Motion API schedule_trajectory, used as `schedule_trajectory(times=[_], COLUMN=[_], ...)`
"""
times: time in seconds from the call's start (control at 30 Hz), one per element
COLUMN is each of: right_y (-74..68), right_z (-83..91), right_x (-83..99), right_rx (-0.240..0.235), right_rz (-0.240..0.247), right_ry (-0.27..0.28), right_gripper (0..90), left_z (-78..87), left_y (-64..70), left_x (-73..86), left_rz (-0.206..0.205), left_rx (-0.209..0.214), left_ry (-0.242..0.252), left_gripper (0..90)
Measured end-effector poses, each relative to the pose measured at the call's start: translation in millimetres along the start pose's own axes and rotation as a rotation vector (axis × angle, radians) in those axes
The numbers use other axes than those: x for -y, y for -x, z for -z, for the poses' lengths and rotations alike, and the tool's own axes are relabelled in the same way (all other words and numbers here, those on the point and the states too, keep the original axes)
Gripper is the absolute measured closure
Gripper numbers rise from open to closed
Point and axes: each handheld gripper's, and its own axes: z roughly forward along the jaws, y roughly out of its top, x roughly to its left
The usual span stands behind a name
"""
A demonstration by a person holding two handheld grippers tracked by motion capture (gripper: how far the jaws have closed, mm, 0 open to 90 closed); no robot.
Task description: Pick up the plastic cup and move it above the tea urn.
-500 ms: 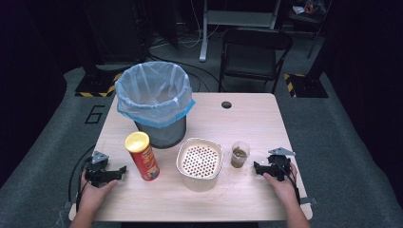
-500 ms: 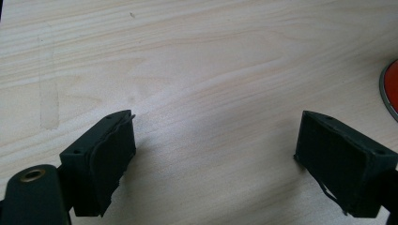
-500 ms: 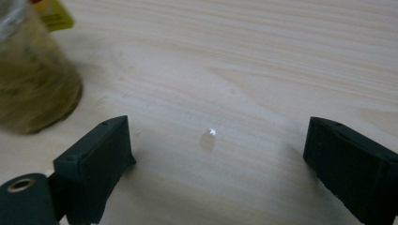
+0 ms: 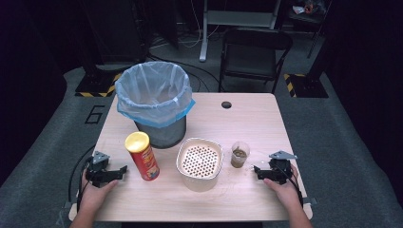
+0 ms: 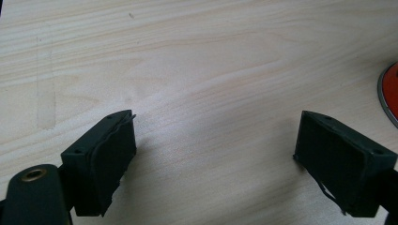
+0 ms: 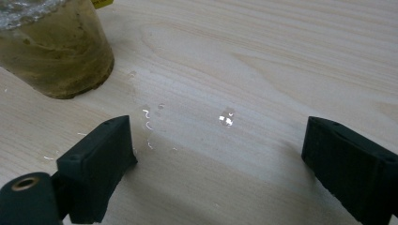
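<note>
Your left gripper rests low on the tabletop near its front left corner, its jaws spread wide with nothing between them — in the left gripper view only bare wood grain lies in the gap. The red chip can with its yellow lid stands upright just beside that gripper, toward the middle of the tabletop; its red base with a metal rim cuts into the right edge of the left gripper view.

Your right gripper sits near the front right, jaws likewise wide apart and holding nothing. In the right gripper view a few small clear droplets glint on the wood ahead of the jaws. The clear plastic cup, with brownish residue inside, stands upright close to that gripper, apart from it — you see it at the upper left of the right gripper view.

Between the can and the cup sits a cream container with a perforated insert. Behind it and the can stands the mesh waste bin, lined with a pale blue bag.
</note>
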Motion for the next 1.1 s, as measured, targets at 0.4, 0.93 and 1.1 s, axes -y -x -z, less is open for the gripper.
schedule_trajectory(times=[0.4,0.93,1.1], right_y=[-4.0,-9.1,-20.0], right_z=[3.2,29.7,57.2], right_x=[2.4,-10.2,-36.0], right_rx=[0.005,-0.037,-0.064], right_rz=[-0.011,-0.076,-0.027], right_ry=[0.014,-0.04,-0.013], right_gripper=[16.3,50.7,51.7], left_z=[-1.4,-2.4,-2.6], left_y=[1.1,1.3,2.3], left_x=[-0.3,-1.8,-1.2], left_rz=[0.011,0.01,0.019], left_rx=[-0.005,-0.018,-0.022], left_ry=[0.008,0.006,0.012], left_gripper=[12.4,12.6,12.7])
